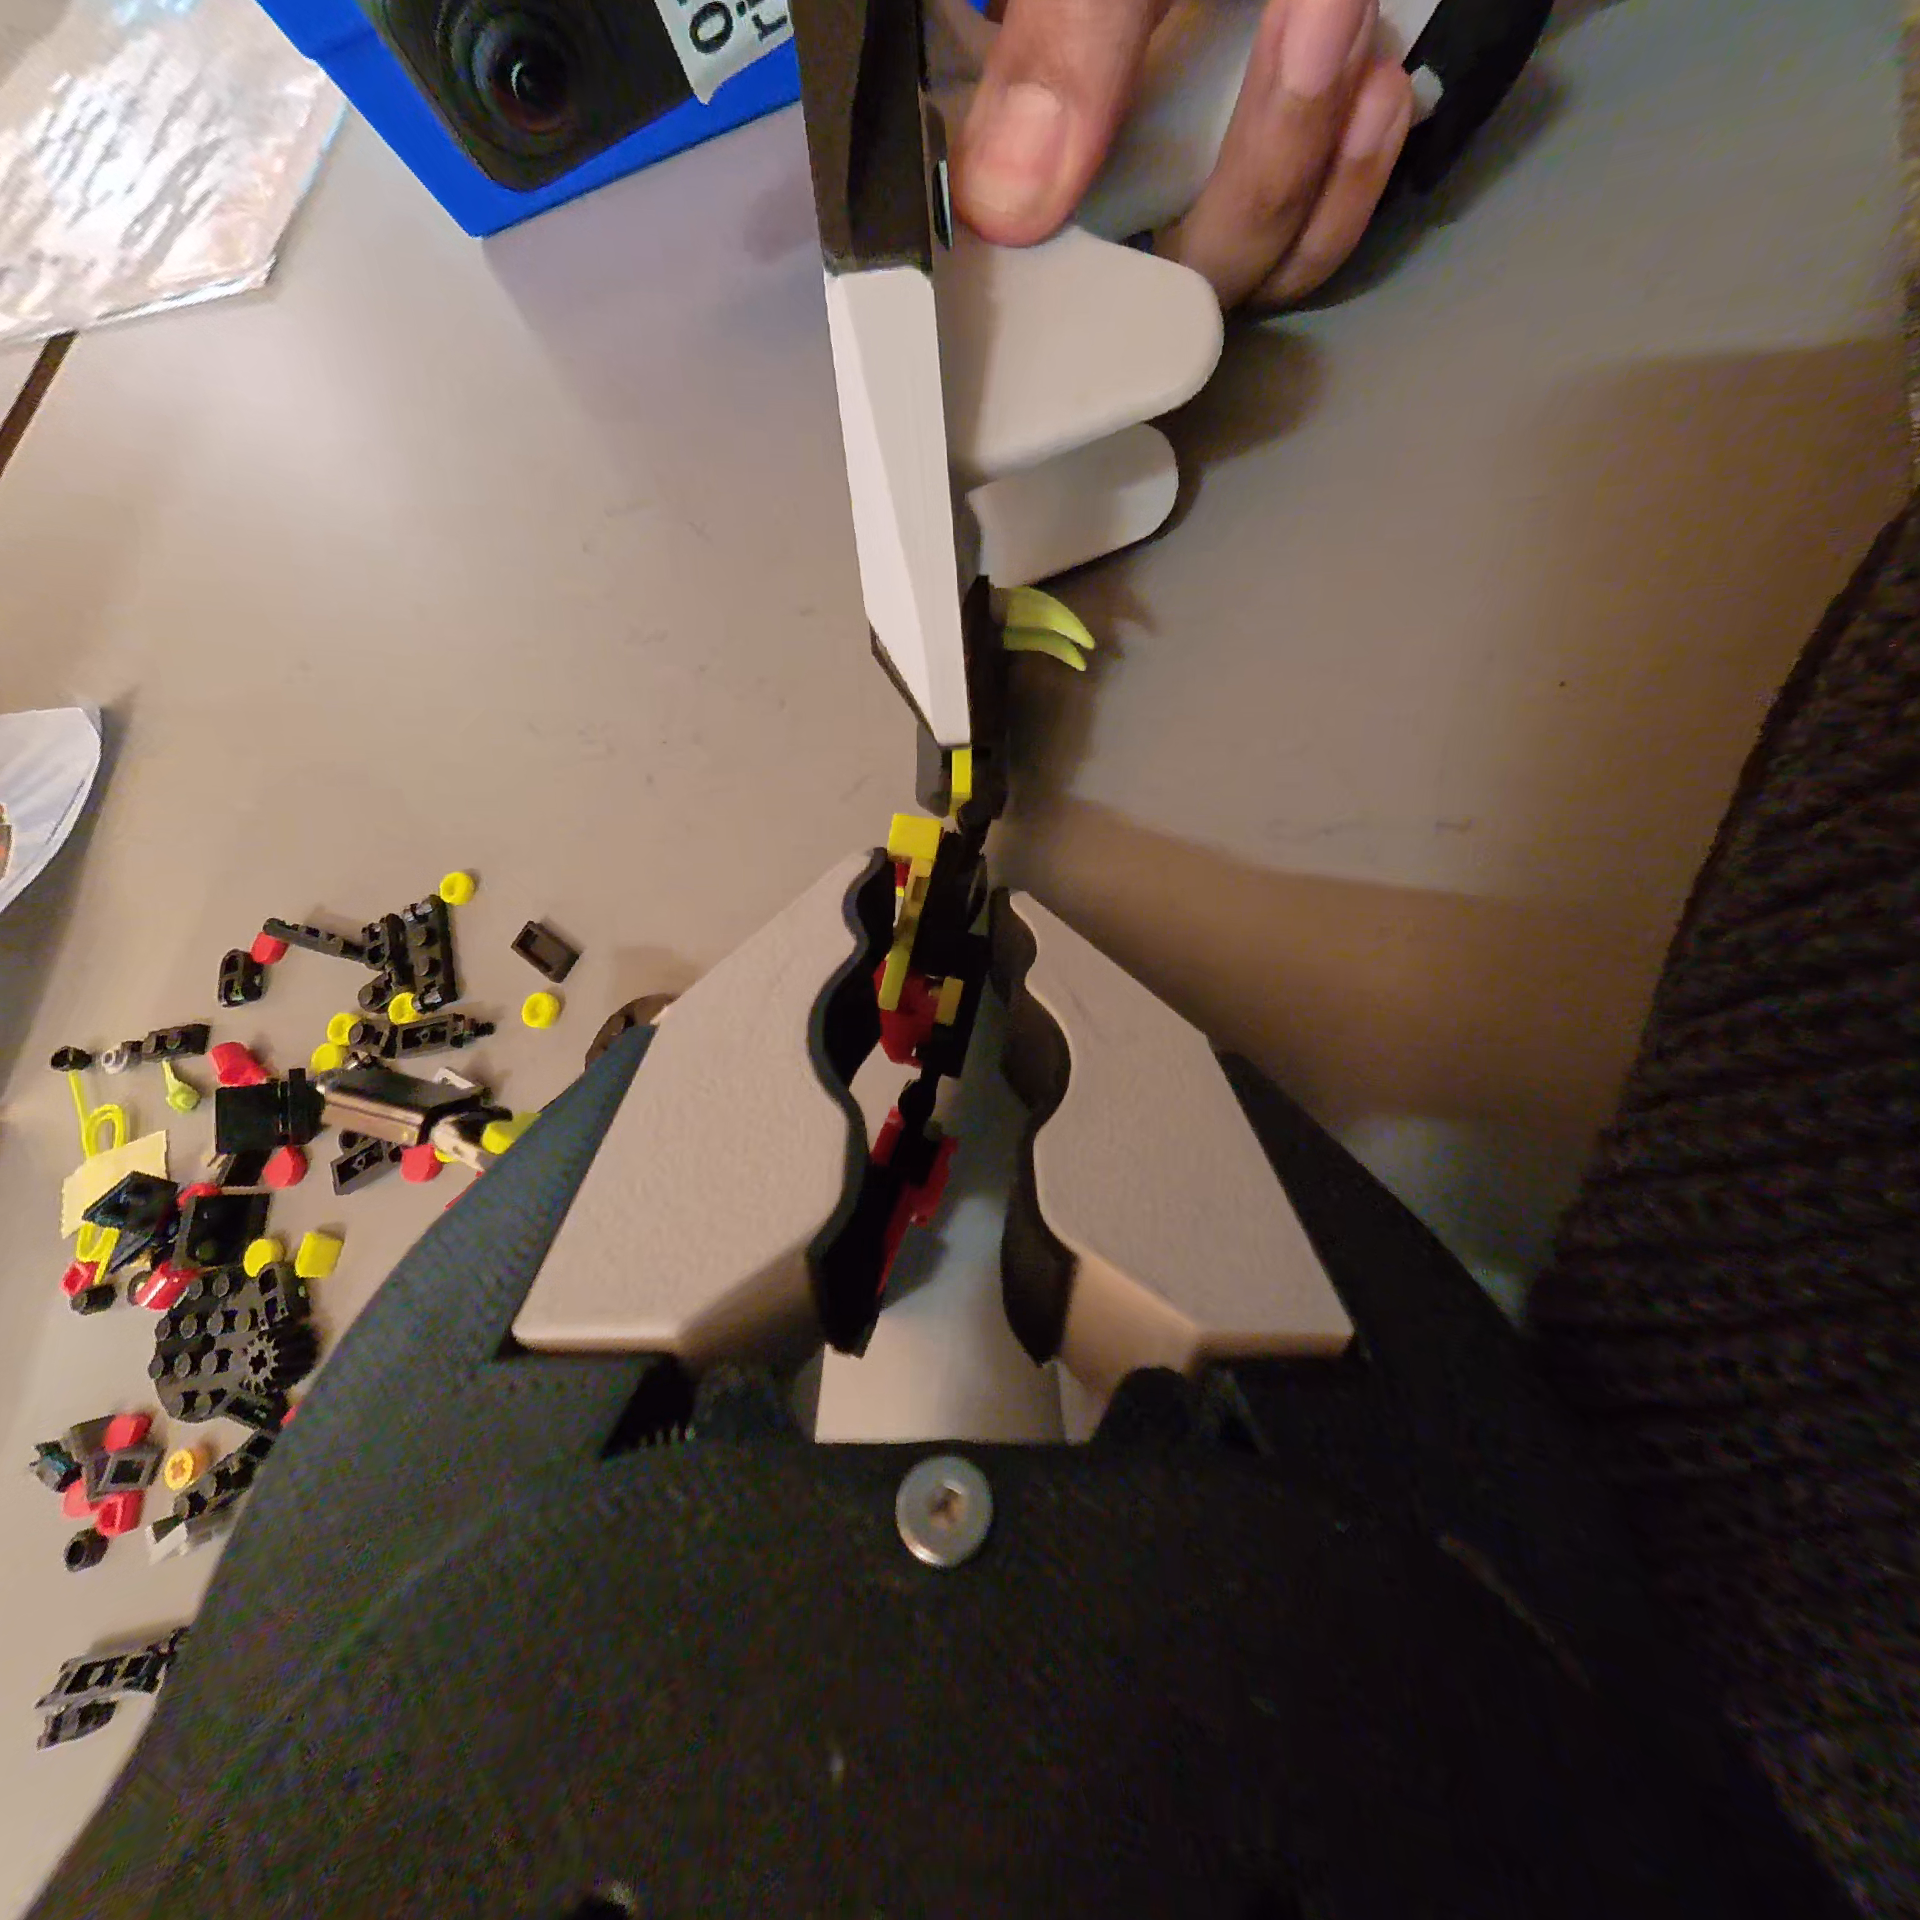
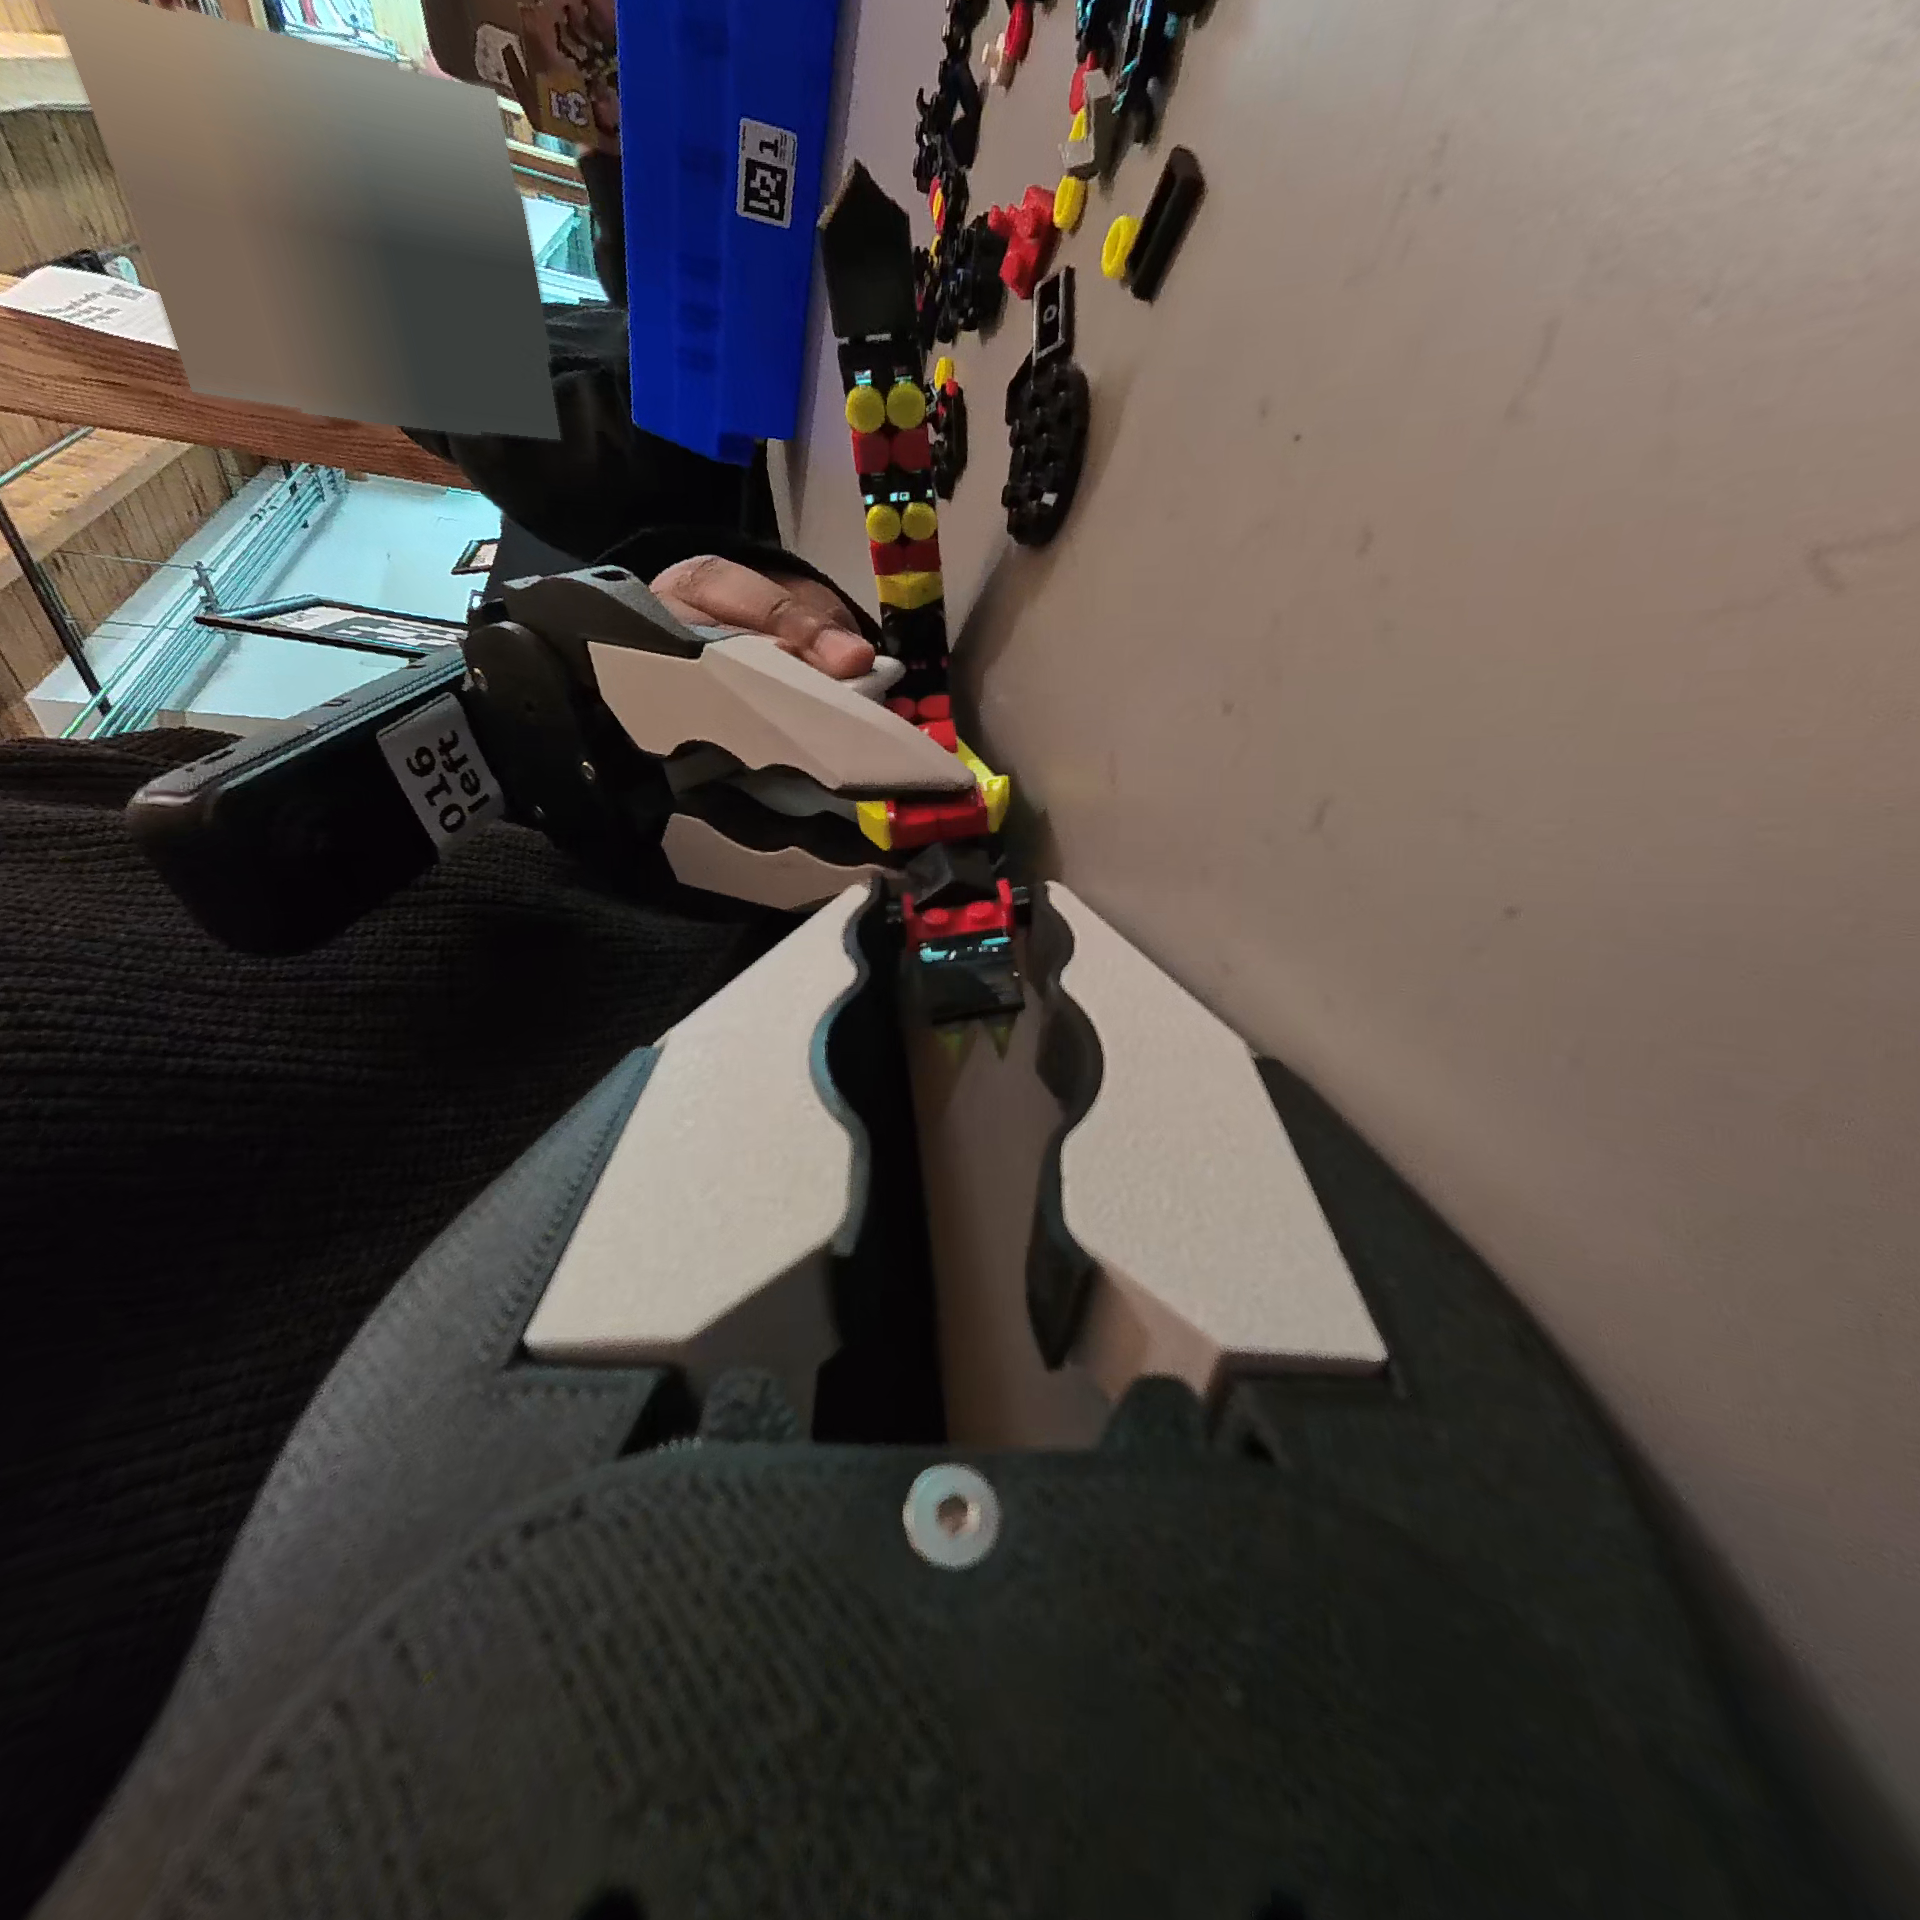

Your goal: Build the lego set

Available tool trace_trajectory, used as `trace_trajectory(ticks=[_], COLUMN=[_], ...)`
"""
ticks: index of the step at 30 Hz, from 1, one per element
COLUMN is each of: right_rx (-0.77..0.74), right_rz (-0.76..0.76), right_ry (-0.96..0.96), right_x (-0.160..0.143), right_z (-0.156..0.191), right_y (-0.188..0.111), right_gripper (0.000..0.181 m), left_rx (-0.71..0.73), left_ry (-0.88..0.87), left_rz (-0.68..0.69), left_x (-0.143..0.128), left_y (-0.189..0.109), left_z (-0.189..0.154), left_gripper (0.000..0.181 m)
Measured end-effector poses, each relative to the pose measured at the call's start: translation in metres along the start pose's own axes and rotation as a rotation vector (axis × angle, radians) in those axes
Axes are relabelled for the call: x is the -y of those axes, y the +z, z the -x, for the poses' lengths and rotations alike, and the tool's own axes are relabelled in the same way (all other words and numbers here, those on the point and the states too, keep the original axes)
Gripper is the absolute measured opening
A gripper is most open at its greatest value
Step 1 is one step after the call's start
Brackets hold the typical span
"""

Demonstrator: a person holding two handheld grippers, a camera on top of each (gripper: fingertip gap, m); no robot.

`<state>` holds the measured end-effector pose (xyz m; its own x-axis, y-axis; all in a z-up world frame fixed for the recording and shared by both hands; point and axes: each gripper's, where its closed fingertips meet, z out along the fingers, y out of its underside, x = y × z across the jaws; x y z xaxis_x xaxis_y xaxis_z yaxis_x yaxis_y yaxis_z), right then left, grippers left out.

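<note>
Left wrist view: both matte grey, wavy-edged grippers, left gripper (image 1: 925,904) and right gripper (image 2: 961,914), pinch one studded black-red-yellow lego model (image 1: 930,997) (glossy plastic).

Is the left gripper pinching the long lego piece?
Touching. In the right wrist view the left gripper has its fingers closed on the yellow and red part of the long lego piece, with no gap showing.
</note>
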<state>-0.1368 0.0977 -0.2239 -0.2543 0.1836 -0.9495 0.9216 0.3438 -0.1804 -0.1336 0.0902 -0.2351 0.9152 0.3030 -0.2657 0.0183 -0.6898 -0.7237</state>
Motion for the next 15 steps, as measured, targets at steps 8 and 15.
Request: trace_trajectory(ticks=[8, 15], right_rx=[-0.014, -0.024], right_rz=[-0.045, -0.092], right_ry=[-0.012, -0.030], right_x=[0.007, 0.011], right_z=[0.001, 0.004], right_y=[-0.003, -0.007], right_gripper=[0.025, 0.026], left_rx=[0.024, 0.047], left_ry=[-0.021, -0.082], left_rz=[-0.006, -0.019], left_x=[0.002, 0.006], left_y=[0.001, 0.001], left_z=[0.005, 0.011], left_gripper=[0.016, 0.016])
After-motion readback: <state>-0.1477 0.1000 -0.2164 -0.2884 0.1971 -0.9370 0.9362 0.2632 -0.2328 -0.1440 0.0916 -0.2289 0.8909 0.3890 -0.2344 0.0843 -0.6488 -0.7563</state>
